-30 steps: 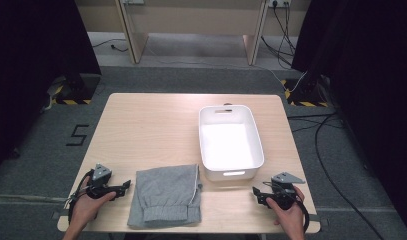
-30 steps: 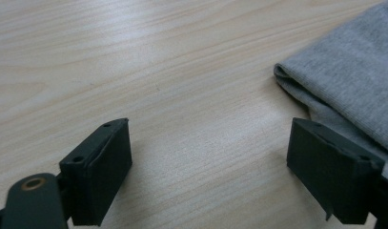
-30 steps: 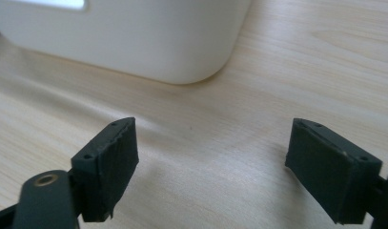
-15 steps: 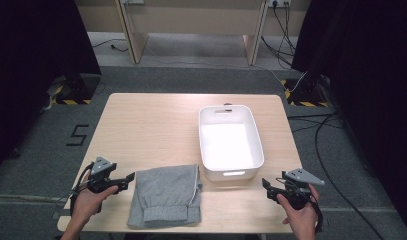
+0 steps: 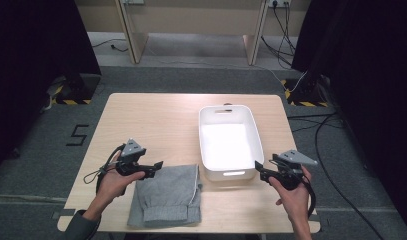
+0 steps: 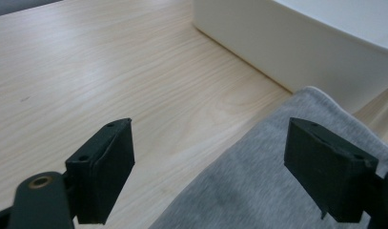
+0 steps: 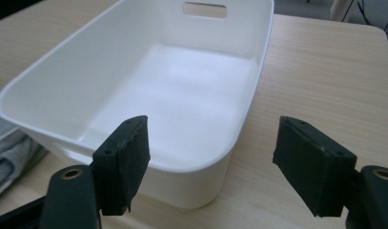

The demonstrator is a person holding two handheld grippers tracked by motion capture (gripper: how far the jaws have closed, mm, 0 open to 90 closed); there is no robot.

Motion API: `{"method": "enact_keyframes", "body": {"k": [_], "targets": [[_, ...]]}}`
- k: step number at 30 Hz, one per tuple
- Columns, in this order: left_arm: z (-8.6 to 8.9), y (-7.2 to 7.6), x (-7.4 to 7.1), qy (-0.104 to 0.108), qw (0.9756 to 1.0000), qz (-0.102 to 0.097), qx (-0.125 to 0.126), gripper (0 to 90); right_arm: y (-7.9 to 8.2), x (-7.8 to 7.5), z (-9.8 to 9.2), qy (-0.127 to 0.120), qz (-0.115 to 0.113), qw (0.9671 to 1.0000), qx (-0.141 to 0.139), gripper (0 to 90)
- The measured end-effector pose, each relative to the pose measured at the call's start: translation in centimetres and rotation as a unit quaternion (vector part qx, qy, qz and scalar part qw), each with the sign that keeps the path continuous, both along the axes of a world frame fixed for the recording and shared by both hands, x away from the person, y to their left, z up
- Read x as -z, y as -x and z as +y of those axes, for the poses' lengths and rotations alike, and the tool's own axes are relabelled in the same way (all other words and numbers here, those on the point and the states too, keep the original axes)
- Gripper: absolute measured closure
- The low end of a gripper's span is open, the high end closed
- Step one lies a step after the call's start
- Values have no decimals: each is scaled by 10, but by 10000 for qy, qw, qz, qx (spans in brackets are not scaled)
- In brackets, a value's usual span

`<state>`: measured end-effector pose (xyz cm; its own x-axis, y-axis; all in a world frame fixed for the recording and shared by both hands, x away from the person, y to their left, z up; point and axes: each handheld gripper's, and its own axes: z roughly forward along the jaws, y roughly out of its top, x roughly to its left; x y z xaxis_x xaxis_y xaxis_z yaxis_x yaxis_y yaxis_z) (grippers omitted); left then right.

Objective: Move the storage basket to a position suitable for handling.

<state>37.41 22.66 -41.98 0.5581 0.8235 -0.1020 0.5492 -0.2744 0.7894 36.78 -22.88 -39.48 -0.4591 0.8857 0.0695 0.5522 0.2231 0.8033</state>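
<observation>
Grey folded sweatpants (image 5: pixel 167 200) lie untouched on counter (image 5: pixel 156 120); white bin (image 5: pixel 230 142) empty. Left gripper (image 5: pixel 152 169) fingers apart over cloth; right gripper (image 5: pixel 259 169) fingers apart, just been closing, nothing between. Grasp, transfer remain.

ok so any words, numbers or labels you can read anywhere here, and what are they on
"5": a single black digit marked on the grey carpet floor, left of the light wooden table.
Nothing else: the white plastic tub, the folded grey cloth and both black grippers carry no readable text.
The yellow and black striped bases on the floor are hazard stripes, not words.
</observation>
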Motion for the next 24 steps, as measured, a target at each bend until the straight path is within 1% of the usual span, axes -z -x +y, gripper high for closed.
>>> {"method": "enact_keyframes", "body": {"k": [1, 2, 3, 4, 5, 6, 8, 10, 11, 12, 13, 14, 15, 17, 19, 20, 21, 23, 24], "targets": [[0, 0, 0, 0, 10000, 0, 0, 170, 0, 0, 0, 0, 0, 10000, 0, 282], [-7, -4, 0, -55, 9999, 37, 82, 170, -10, 2, 1, 102, 94, 9999, -52, 288], [-10, -7, 0, -90, 9999, 36, 109, 170, -15, 3, 2, 132, 111, 9998, -90, 296], [-13, -9, 1, -116, 9998, 41, 126, 170, -20, 4, 3, 183, 188, 9996, -92, 308], [-16, -11, 0, -146, 9998, 46, 135, 170, -24, 6, 4, 250, 260, 9993, -110, 334], [-17, -12, 0, -140, 9998, 41, 132, 170, -30, 8, 6, 363, 303, 9987, -172, 374], [-19, -15, -1, -144, 9998, 29, 145, 170, -37, 12, 9, 529, 376, 9975, -266, 421], [-20, -16, -1, -151, 9998, 34, 140, 170, -40, 13, 10, 559, 404, 9972, -276, 439], [-22, -17, 0, -137, 9998, 59, 159, 170, -48, 16, 12, 684, 478, 9960, -328, 473], [-23, -18, 1, -139, 9997, 92, 189, 170, -48, 16, 12, 684, 478, 9960, -328, 473], [-24, -18, 2, -151, 9996, 117, 204, 170, -52, 17, 13, 721, 494, 9955, -361, 496], [-25, -18, 4, -163, 9995, 141, 238, 170, -56, 20, 17, 922, 534, 9935, -401, 525], [-25, -18, 4, -163, 9995, 141, 238, 170, -56, 20, 17, 922, 534, 9935, -401, 525], [-25, -19, 5, -146, 9995, 158, 231, 170, -59, 22, 20, 1235, 538, 9898, -466, 570], [-25, -19, 6, -145, 9995, 173, 235, 170, -62, 25, 21, 1429, 580, 9867, -520, 615], [-25, -20, 6, -146, 9995, 169, 233, 170, -64, 26, 21, 1512, 563, 9854, -542, 651], [-25, -20, 7, -147, 9994, 191, 249, 170, -67, 27, 20, 1615, 498, 9838, -592, 693], [-25, -20, 7, -147, 9993, 207, 267, 170, -69, 27, 20, 1614, 479, 9839, -595, 705], [-26, -20, 9, -173, 9992, 235, 289, 170, -73, 27, 20, 1623, 485, 9832, -681, 716]]}}
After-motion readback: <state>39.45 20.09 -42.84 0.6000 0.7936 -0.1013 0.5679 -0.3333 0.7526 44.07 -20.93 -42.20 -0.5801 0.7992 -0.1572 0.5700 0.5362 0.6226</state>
